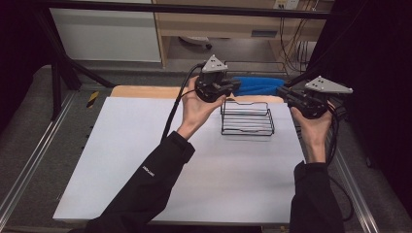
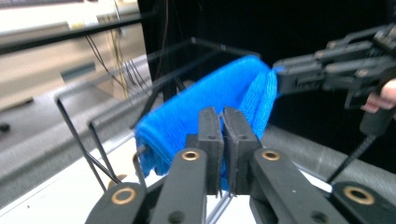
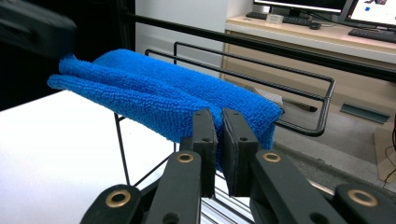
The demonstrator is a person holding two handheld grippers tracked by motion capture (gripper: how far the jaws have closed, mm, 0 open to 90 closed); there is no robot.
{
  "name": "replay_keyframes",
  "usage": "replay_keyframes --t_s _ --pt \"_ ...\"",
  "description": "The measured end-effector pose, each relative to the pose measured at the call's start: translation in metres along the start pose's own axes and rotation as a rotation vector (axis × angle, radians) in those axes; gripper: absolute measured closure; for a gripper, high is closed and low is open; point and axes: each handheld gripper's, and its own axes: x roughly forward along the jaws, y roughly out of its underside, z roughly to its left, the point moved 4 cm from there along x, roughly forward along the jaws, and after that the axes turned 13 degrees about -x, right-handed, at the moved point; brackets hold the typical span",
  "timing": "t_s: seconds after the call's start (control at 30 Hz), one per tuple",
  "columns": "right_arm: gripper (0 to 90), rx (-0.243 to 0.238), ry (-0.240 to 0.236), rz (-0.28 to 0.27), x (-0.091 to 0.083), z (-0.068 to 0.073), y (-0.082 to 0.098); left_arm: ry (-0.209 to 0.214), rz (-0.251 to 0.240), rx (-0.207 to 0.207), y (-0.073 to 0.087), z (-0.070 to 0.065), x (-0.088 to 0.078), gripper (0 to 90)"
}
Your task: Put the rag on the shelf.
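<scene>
A blue cloth (image 1: 257, 86) is held stretched between the two grippers, above the far edge of a black wire rack (image 1: 247, 118). The rack stands on a white table (image 1: 145, 165), right of the middle and towards the far side, just beyond the reach of the two sleeves.

The left gripper (image 1: 232, 87) is gripped in the person's left hand (image 1: 199, 107) and is pointed to the right. Its jaws are pressed together on the left end of the cloth, so this claw is narrow and clamped on fabric. In the left gripper view the gripper (image 2: 223, 140) is seen with its two black jaws nearly touching, a thin fold of the cloth (image 2: 210, 107) caught between them, and the rack's wires (image 2: 93, 140) are seen below and to the left.

The right gripper (image 1: 284, 92) is carried in the right hand (image 1: 313, 126) and is pointed to the left, towards the other gripper. It too is closed narrowly on the cloth, at the right end. In the right gripper view the gripper (image 3: 218, 140) is seen pinching the near corner of the folded cloth (image 3: 163, 98), and the cloth is draped along the top rail of the rack (image 3: 322, 107), though whether it rests on the rail cannot be told.

A wooden board (image 1: 145, 91) is seen at the far edge of the table, left of the left gripper.
</scene>
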Motion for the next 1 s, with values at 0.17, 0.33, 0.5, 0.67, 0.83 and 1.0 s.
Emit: replay_keyframes --t_s 0.17,0.33,0.5,0.67,0.83,1.0 --pt "83.3 -0.003 -0.009 0.003 0.0 0.0 0.002 0.0 0.046 0.004 0.01 0.002 0.009 89.7" --pt "80.4 -0.002 -0.01 0.007 0.0 0.0 0.004 -0.015 0.066 0.013 0.016 0.003 0.014 89.8" --pt "73.3 0.01 -0.017 -0.008 -0.004 0.001 0.003 -0.024 0.072 0.023 0.021 0.005 0.018 89.9" --pt "69.0 0.03 -0.027 -0.043 -0.011 0.002 -0.002 -0.039 0.08 0.04 0.028 0.006 0.025 90.0" --pt "77.0 0.065 -0.061 -0.073 -0.012 0.008 -0.008 -0.044 0.087 0.052 0.034 0.007 0.03 90.0" --pt "90.0 0.12 -0.096 0.012 0.0 0.015 0.011 -0.044 0.087 0.057 0.039 0.008 0.035 90.0"
